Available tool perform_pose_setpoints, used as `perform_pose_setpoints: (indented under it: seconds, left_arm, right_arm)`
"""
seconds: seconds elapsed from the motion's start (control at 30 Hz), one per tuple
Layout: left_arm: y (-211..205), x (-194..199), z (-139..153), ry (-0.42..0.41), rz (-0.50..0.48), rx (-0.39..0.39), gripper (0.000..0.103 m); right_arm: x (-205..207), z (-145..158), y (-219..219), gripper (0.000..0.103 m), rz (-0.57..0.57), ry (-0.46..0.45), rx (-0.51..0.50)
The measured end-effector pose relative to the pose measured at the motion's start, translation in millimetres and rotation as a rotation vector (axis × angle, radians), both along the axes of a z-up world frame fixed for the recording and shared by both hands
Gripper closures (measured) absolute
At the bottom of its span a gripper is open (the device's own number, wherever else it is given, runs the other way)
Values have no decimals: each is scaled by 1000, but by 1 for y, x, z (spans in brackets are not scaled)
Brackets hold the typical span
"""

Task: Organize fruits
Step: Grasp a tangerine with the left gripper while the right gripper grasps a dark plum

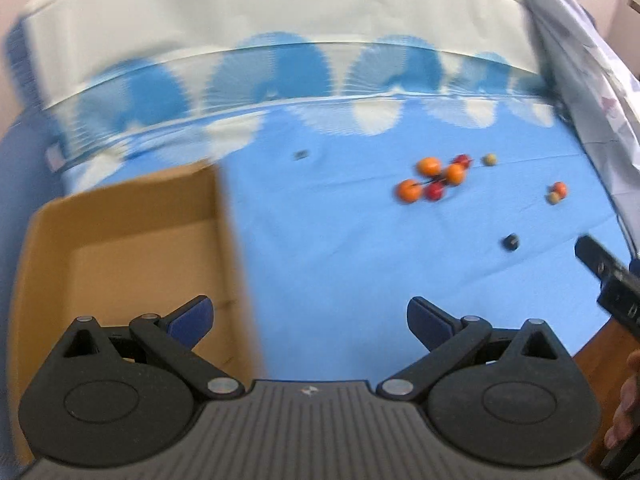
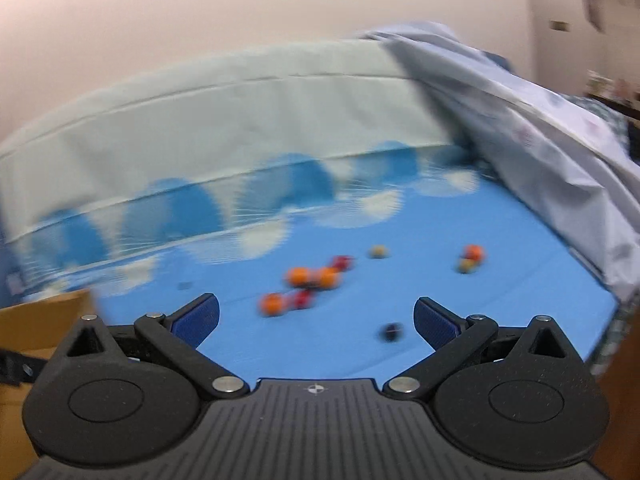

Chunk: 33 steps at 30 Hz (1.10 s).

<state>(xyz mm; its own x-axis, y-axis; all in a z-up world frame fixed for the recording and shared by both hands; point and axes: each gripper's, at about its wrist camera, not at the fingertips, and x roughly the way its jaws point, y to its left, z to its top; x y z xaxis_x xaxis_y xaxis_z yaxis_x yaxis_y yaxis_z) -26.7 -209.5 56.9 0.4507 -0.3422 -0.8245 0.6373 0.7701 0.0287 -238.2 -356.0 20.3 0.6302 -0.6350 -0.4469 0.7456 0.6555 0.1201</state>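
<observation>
On the blue sheet (image 1: 340, 260) of a bed lie small toy fruits, and none is in the cardboard box (image 1: 132, 248) yet. So the job looks like it is just starting, with both claws heading for the fruit.

The left claw (image 1: 310, 320) is wide open and holds nothing. It hangs by the right wall of the box, with one finger over the box and one over the sheet. The right claw (image 2: 316, 318) is wide open too, and it holds nothing. It points at the fruit, which lies ahead of it and not yet between its fingers.

The next move, I think, is to reach forward, come down over one fruit, close on it softly, and carry it to the box. The fruits are round, so they may roll away if bumped.

The pictures are blurry, so my count is a best guess. The main bunch (image 1: 434, 178) has three orange fruits and two red ones, close together. One little green-brown fruit (image 1: 489, 159) sits just beside the bunch. Off to the right is one more orange fruit (image 1: 559, 188), touching another green-brown one. One dark ball (image 1: 511, 242) lies alone, nearest the claws. A small dark bit (image 1: 300, 155) lies well apart, and I cannot tell what it is.
</observation>
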Motion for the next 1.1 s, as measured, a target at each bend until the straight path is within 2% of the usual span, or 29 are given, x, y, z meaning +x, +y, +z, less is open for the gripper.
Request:
perform_pose_setpoints:
  seconds: [0.1,0.2,0.33,0.53,0.73,0.93,0.97,1.03,1.07,1.1]
  left_arm:
    - [-62,20,-32,7,-38,1,0]
    - [-116,44,-73,-21,-83,-13,0]
    - [-171,80,-134,-4,-108,26,0]
    - [-219,108,-200,11,-138,73,0]
    - [-237,123,-219,-2,-163,59,0]
    - [-244,130,-211,-48,-165,26,1]
    - [-242,130,-207,-60,-163,5,8]
    - [-239,131,-203,-37,-176,-50,33]
    - [-238,132,-202,-9,-181,-69,50]
    - [-237,132,-200,6,-179,-83,61]
  right_arm:
    - [11,-39,-47,0,-42,33,63]
    - [29,-82,-89,0,-46,70,118]
    - [66,-137,-131,0,-36,111,175]
    - [101,-191,-160,0,-18,175,212]
    - [112,-204,-157,0,-2,218,129]
    - [109,-202,-153,1,-6,210,91]
    - [109,-202,-153,2,-7,207,92]
    - [106,-199,-151,15,-17,191,81]
    - [103,-198,-148,35,-19,182,68]
    - [102,-197,-145,55,-13,176,56]
